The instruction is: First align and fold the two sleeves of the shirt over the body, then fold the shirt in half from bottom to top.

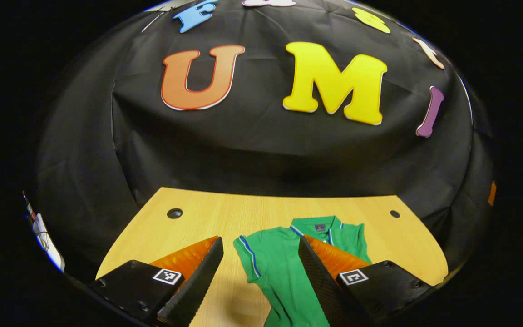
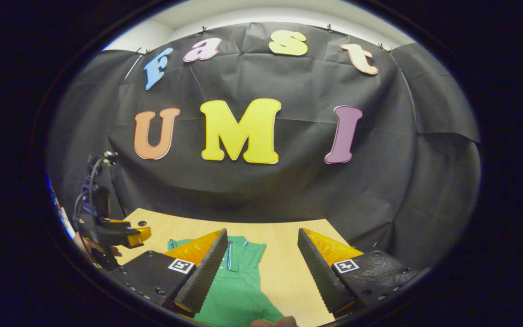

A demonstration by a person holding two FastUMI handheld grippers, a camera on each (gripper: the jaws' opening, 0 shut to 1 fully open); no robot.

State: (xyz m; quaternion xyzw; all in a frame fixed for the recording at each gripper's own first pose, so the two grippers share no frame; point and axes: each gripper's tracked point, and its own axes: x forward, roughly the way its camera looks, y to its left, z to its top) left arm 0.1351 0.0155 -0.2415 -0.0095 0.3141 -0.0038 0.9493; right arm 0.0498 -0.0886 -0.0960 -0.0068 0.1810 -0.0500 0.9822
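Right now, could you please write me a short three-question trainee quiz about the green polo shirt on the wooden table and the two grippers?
1. True or false: the left gripper is shut on the green polo shirt with blue-and-white trim.
2. Multiple choice: the shirt lies on A) a light wooden table, B) a metal tray, C) a carpeted floor.
3. Fill in: in the right gripper view, the right gripper hangs above the table with its jaws ____.

Key: 1 false, both fingers stand apart above the shirt; 2 A; 3 open.
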